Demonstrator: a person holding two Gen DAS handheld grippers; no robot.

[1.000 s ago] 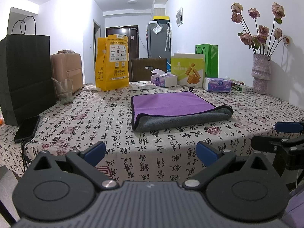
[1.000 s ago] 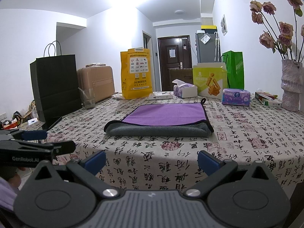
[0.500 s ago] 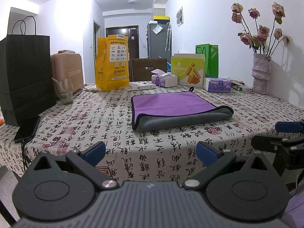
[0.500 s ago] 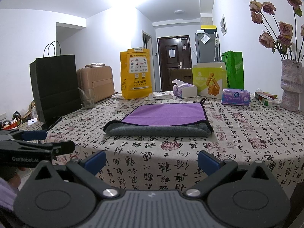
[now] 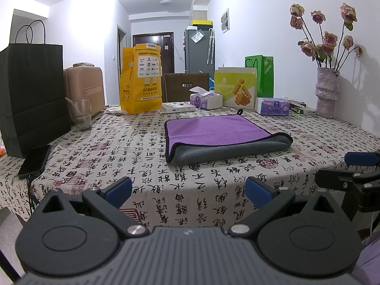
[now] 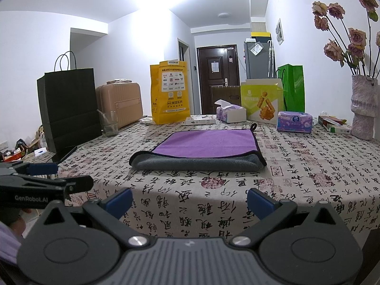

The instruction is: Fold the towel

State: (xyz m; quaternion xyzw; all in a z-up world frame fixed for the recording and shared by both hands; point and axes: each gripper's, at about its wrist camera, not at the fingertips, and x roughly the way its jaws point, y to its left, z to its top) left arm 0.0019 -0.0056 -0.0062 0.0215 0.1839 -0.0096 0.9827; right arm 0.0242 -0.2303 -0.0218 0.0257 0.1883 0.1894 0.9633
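A purple and grey towel (image 5: pixel 223 137) lies folded on the table, its grey fold edge facing me; it also shows in the right wrist view (image 6: pixel 201 147). My left gripper (image 5: pixel 188 194) is open and empty, held off the table's near edge, well short of the towel. My right gripper (image 6: pixel 190 201) is open and empty too, at the same near edge. Each gripper appears from the side in the other's view: the right one (image 5: pixel 351 171) and the left one (image 6: pixel 45 178).
The table (image 5: pixel 118 166) has a calligraphy-print cloth. On it stand a black paper bag (image 5: pixel 30 95), a phone (image 5: pixel 34 161), a glass (image 5: pixel 79 114), a yellow bag (image 5: pixel 141 78), tissue packs (image 5: pixel 273 105), boxes and a vase of roses (image 5: pixel 326 92).
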